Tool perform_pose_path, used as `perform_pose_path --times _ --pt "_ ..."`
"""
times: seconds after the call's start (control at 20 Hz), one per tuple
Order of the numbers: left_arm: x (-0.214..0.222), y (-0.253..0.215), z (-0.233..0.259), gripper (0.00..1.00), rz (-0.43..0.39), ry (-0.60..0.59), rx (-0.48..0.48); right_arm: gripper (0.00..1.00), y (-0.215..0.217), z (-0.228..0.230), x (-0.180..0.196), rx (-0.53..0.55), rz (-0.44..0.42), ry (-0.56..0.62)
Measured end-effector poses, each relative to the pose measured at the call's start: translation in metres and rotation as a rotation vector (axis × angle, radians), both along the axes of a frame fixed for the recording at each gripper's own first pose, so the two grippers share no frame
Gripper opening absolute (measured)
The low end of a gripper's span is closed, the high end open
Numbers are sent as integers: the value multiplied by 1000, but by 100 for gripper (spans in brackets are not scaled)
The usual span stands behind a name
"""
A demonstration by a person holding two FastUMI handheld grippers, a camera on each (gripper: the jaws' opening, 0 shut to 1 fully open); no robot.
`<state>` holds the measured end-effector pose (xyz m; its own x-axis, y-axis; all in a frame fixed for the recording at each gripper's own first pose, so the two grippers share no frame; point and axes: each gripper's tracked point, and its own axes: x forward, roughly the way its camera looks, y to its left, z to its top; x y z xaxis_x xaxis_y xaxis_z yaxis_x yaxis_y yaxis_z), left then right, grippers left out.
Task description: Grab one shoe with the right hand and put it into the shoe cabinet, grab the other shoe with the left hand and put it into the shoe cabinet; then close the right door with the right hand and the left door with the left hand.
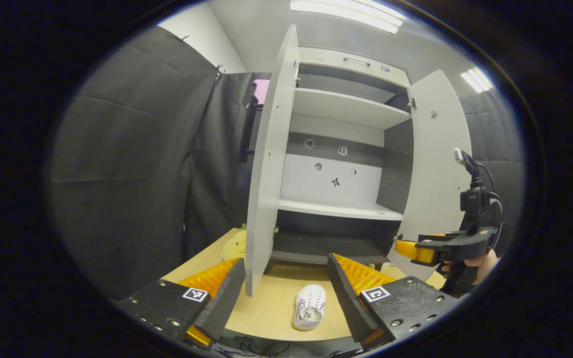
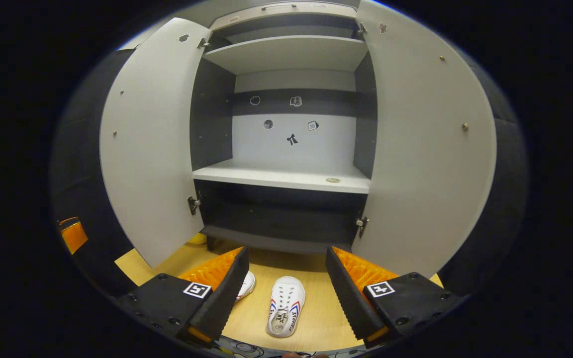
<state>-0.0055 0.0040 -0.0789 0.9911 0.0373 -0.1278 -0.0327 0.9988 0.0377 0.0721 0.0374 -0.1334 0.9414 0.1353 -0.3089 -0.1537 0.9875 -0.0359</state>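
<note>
In the right gripper view, a white shoe (image 2: pixel 285 306) with red and blue side stripes lies on the wooden table (image 2: pixel 316 318), in the gap of my open right gripper (image 2: pixel 286 293). A second white shoe (image 2: pixel 246 285) lies just to its left, mostly hidden behind that gripper's left finger. Behind them stands the shoe cabinet (image 2: pixel 281 176), its left door (image 2: pixel 152 144) and right door (image 2: pixel 426 149) swung wide. My left gripper (image 1: pixel 286 298) is open low over the table, with one white shoe (image 1: pixel 310 307) lying between its fingers. The cabinet (image 1: pixel 336 209) rises beyond.
The left gripper view has the left door (image 1: pixel 266 174) edge-on and the right door (image 1: pixel 435 164) open. My right gripper (image 1: pixel 418 251) and the hand holding it sit at the right. A yellow soft object (image 1: pixel 234 243) lies left of the cabinet. Shelves are bare.
</note>
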Motion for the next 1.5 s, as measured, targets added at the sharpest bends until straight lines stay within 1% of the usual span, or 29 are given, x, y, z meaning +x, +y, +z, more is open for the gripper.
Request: perform_pose_path --times 0.15,0.2,0.25,0.3,0.35,0.4,0.45,0.55,0.65,0.7,0.75,0.8,0.85,0.9,0.95,1.0,1.05,1.15,1.2,1.25,1.35,1.4,1.45,1.5 --pt "-2 3 -25 95 17 52 -52 98 18 -45 16 12 56 118" --pt "-3 4 -35 93 24 76 -69 94 23 -60 21 12 72 155" --pt "-4 4 -43 93 31 98 -82 97 25 -76 23 12 79 197" --pt "-6 4 -48 95 36 111 -91 98 26 -91 26 15 82 241" --pt "-8 4 -50 93 38 116 -99 98 28 -109 30 17 74 291" --pt "-11 4 -54 93 33 119 -110 98 29 -125 32 12 74 346" --pt "-13 2 -57 95 26 128 -122 97 29 -141 34 -1 76 388" --pt "-19 -1 -66 95 31 151 -134 97 27 -165 39 -37 89 440" --pt "-21 3 -69 93 41 160 -137 98 23 -185 42 -93 108 471" --pt "-21 4 -70 93 48 162 -137 93 23 -194 44 -114 116 485" --pt "-21 5 -70 93 55 164 -137 97 24 -203 43 -128 126 502" --pt "-23 5 -70 95 59 164 -137 97 24 -211 43 -144 134 516" --pt "-22 4 -69 93 62 163 -139 97 23 -220 44 -173 134 521" --pt "-23 5 -71 93 63 160 -142 98 20 -229 44 -199 136 528" --pt "-22 5 -71 93 65 158 -144 96 20 -239 42 -222 140 544" --pt "-23 4 -72 93 68 157 -145 99 20 -248 39 -241 143 566" --pt "-22 5 -71 93 70 157 -147 99 22 -257 34 -254 157 588" --pt "-23 6 -72 93 74 158 -148 99 23 -265 35 -303 177 571" --pt "-23 7 -73 93 77 158 -148 99 23 -269 35 -332 187 573" --pt "-23 8 -73 93 81 158 -148 96 24 -270 33 -364 195 575" --pt "-24 9 -73 93 91 160 -152 96 22 -272 34 -433 210 591" --pt "-26 11 -74 93 97 161 -153 96 15 -272 39 -481 174 598" --pt "-26 12 -73 95 101 160 -153 72 6 -270 44 -509 135 592" --pt "-27 13 -73 97 105 159 -153 56 6 -271 46 -481 103 596"
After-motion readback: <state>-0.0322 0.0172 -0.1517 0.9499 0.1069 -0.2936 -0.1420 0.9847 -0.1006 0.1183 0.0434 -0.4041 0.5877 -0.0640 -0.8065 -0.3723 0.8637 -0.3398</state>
